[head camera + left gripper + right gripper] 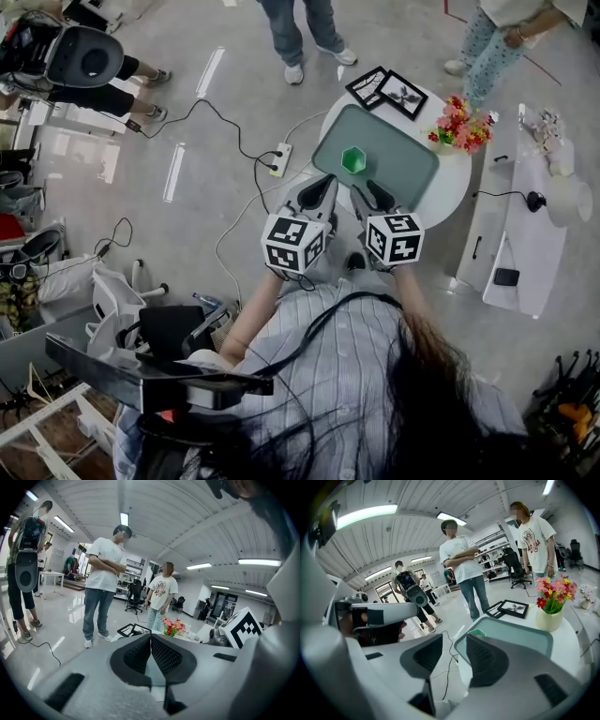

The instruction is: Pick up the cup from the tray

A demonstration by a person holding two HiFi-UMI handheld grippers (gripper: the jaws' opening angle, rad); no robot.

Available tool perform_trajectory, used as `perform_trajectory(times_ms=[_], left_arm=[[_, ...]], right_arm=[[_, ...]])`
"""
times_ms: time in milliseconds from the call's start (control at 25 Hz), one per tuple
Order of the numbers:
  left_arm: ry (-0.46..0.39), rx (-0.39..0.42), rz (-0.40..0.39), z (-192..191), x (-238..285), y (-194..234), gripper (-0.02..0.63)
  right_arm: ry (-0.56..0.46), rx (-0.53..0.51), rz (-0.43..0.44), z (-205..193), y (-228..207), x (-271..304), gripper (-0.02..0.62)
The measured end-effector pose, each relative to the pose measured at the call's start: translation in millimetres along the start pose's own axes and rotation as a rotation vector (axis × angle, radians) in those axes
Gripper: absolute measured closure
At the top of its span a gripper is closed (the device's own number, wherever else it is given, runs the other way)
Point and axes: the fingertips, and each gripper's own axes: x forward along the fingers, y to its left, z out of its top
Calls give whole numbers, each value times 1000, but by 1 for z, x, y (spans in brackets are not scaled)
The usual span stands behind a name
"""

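Note:
A small green cup (pixel 352 159) stands upright on the grey-green tray (pixel 403 164), near the tray's near-left part, on a round white table (pixel 452 192). Both grippers hang side by side just short of the table's near edge, pointing at the tray. My left gripper (pixel 327 184) is shut with nothing in it; its pads (pixel 161 656) meet at the tips. My right gripper (pixel 367 192) is open, with an empty gap between its jaws (pixel 453 641). In the right gripper view only the cup's green rim (pixel 477 632) peeks over the right jaw, in front of the tray (pixel 520 637).
A vase of flowers (pixel 461 124) and two black picture frames (pixel 386 91) sit at the table's far side. A power strip with cables (pixel 279 159) lies on the floor to the left. People stand beyond the table (pixel 300 28). A white desk (pixel 525 225) is at the right.

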Motion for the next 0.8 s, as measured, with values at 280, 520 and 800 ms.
perform_trajectory(times_ms=[280,520,800], left_arm=[[42,-8,-54,-1,26,19,591],[70,-9,-94,-2,46,29,591],[115,-14,-113,-9,54,42,591]], right_arm=[[65,13,1,-10,-15,44,353],[116,8,-95,-37,-46,72,299],[263,-67,-162,-73,-66,102,291]])
